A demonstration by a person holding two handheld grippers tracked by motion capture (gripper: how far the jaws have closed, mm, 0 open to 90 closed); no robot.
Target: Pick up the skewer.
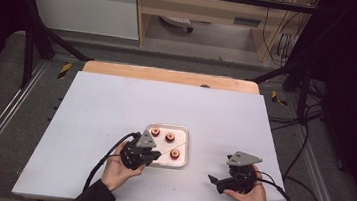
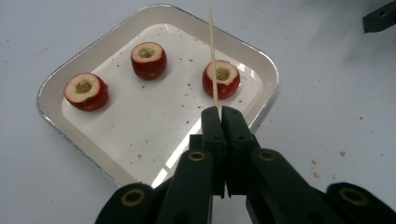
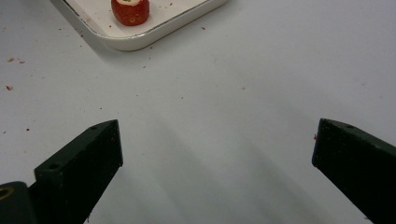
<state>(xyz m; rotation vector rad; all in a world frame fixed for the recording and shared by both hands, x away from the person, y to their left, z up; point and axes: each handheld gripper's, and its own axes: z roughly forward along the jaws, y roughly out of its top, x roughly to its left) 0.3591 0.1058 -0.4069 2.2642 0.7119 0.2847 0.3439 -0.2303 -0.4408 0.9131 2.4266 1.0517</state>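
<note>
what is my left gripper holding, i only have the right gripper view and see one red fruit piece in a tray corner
Observer: The left gripper is shut on a thin wooden skewer, pointing over the white rectangular tray.
Operator: how many fruit pieces in there
Observer: Three cored red fruit pieces; you see one, the other two lie farther along the tray.
Operator: anything on the skewer yet
Observer: No, it is bare; its line crosses the nearest piece in the left gripper view.

No readable text, label, brand or number appears anywhere on the white counter point(image 1: 115, 109) or the shallow white rectangular tray point(image 2: 261, 65). Signs are likewise illegible on the background furniture.
</note>
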